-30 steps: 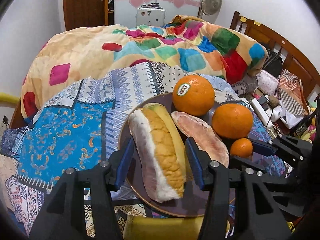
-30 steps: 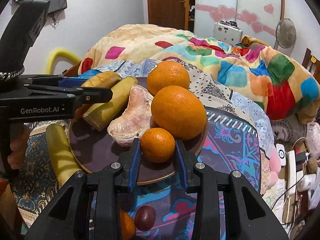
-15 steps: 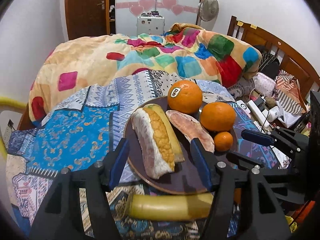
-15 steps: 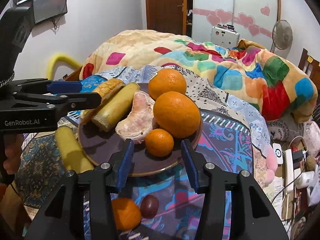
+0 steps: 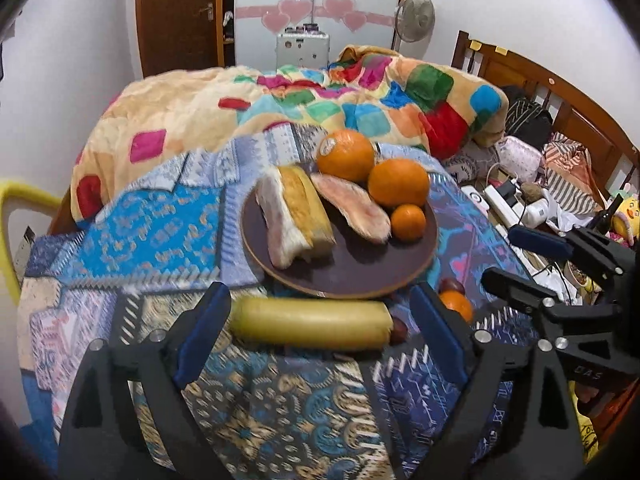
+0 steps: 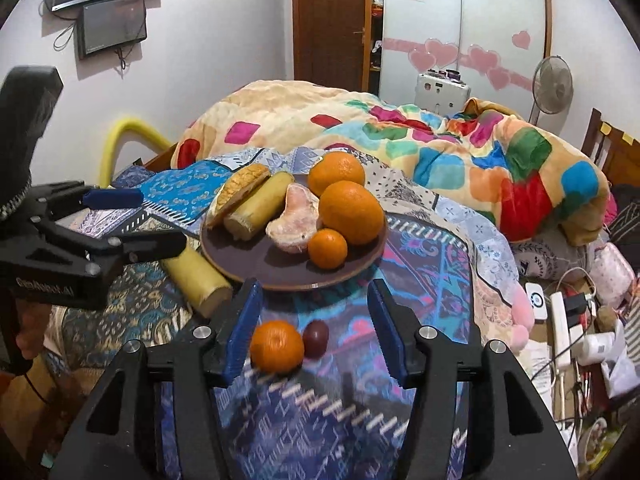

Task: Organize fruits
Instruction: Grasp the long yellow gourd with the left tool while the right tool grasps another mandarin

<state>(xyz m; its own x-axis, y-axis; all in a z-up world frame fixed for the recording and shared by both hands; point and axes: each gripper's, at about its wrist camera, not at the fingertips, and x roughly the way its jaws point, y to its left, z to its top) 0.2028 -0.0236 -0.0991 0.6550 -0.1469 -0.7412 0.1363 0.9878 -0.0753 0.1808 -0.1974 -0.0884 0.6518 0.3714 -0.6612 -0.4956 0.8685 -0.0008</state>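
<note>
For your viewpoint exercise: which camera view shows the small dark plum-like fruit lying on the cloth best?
The right wrist view: the dark fruit lies in plain sight beside the loose orange, between the open right gripper fingers. In the left wrist view it is only a dark sliver behind the orange, largely hidden.

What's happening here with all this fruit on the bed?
A person holds a two-finger gripper in each hand and is sorting fruit onto a dark round plate on a patterned cloth. The plate already holds oranges, a pale peeled segment and two long pieces. Both the left gripper and the right gripper are empty, their jaws having just been opening. Off the plate lie a long yellow piece, a small orange and a dark round fruit.
</note>
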